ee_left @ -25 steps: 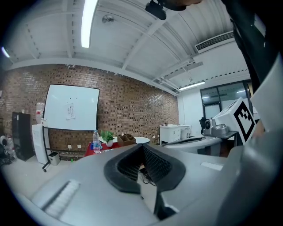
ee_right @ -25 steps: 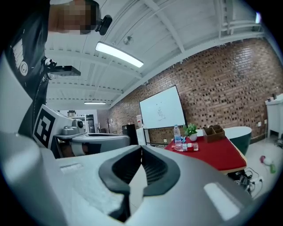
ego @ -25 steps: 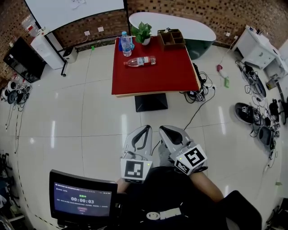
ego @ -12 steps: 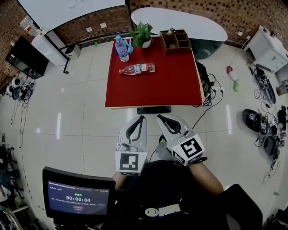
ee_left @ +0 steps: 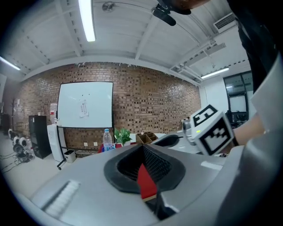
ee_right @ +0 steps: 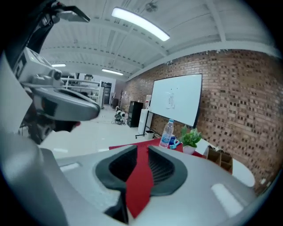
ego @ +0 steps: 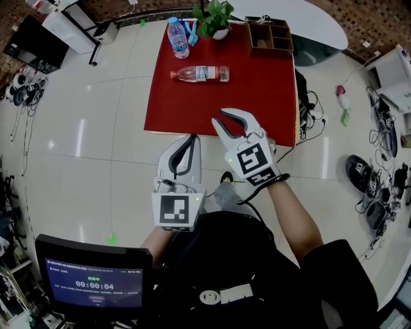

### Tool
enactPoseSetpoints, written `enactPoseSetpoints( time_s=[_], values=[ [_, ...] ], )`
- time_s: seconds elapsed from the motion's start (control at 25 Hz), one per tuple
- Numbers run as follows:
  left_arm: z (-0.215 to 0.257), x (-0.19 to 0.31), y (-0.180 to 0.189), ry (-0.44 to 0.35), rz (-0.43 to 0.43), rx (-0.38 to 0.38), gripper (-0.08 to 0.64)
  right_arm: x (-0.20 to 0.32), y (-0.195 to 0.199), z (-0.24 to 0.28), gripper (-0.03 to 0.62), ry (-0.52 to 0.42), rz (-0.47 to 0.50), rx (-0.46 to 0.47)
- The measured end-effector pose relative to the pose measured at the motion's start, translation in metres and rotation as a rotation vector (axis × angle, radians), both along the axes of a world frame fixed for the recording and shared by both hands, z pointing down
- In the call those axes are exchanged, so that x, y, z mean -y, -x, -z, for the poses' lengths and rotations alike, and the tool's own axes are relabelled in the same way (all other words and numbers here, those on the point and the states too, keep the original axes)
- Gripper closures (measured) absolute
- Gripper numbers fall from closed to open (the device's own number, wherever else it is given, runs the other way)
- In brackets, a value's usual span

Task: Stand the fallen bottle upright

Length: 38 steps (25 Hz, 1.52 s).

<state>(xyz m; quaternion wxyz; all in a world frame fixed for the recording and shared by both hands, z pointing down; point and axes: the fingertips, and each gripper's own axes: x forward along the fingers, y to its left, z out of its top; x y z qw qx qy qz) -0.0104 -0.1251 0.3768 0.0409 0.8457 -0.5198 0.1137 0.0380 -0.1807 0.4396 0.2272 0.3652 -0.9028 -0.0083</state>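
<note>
The fallen clear bottle [ego: 199, 74] with a red cap lies on its side on the red table [ego: 186, 109], toward its far half. My right gripper [ego: 218, 117] hovers over the table's near edge, well short of the bottle. Its jaws are opening, with a narrow gap [ee_right: 141, 148] and nothing between them. My left gripper [ego: 193, 137] is shut and empty, just in front of the near edge [ee_left: 142, 148]. Both gripper views miss the fallen bottle, hidden behind the jaws.
An upright water bottle [ego: 178, 37] [ee_right: 166, 133] [ee_left: 106, 139] stands at the table's far left corner beside a potted plant [ego: 215, 13] and a wooden organiser [ego: 270, 35]. A monitor [ego: 93, 283] sits near my left side. Cables [ego: 311, 109] trail on the floor right of the table.
Both grippers have moved forward toward the table. The right one now reaches over its near edge, has rolled, and its jaws have parted slightly. The left stays shut.
</note>
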Motion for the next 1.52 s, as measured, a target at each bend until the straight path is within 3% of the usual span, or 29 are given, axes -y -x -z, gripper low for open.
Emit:
enactPoseSetpoints(
  time_s=[0.16, 0.28, 0.36, 0.44, 0.84, 1.0, 1.16, 1.24, 1.44, 1.52],
  values=[
    [-0.007, 0.012, 0.023, 0.023, 0.009, -0.003, 0.552, 0.082, 0.038, -0.041, 0.376, -0.018, 0.102, -0.355],
    [-0.012, 0.012, 0.045, -0.003, 0.023, -0.008, 0.552, 0.132, 0.066, -0.096, 0.337, -0.044, 0.214, -0.66],
    [-0.017, 0.007, 0.062, 0.005, 0.053, -0.009, 0.552, 0.146, 0.074, -0.122, 0.334, -0.046, 0.256, -0.778],
    [-0.017, 0.011, 0.084, 0.011, 0.091, -0.007, 0.552, 0.154, 0.078, -0.131, 0.333, -0.041, 0.261, -0.81],
    [-0.015, 0.006, 0.178, 0.045, 0.299, 0.002, 0.552, 0.184, 0.094, -0.12, 0.332, -0.009, 0.171, -0.708],
    [-0.012, 0.002, 0.189, 0.045, 0.308, -0.011, 0.552, 0.2, 0.106, -0.126, 0.333, 0.002, 0.157, -0.729],
    [-0.008, 0.01, 0.174, 0.035, 0.256, -0.019, 0.552, 0.213, 0.113, -0.125, 0.333, 0.008, 0.131, -0.707],
    [-0.006, 0.015, 0.16, 0.025, 0.216, -0.016, 0.552, 0.214, 0.105, -0.109, 0.333, 0.008, 0.089, -0.607],
    [-0.002, 0.025, 0.118, 0.006, 0.113, -0.008, 0.552, 0.197, 0.038, -0.053, 0.333, 0.052, -0.097, -0.145],
    [-0.001, 0.025, 0.102, 0.0, 0.081, -0.004, 0.552, 0.186, 0.015, -0.051, 0.333, 0.059, -0.134, -0.054]
  ],
)
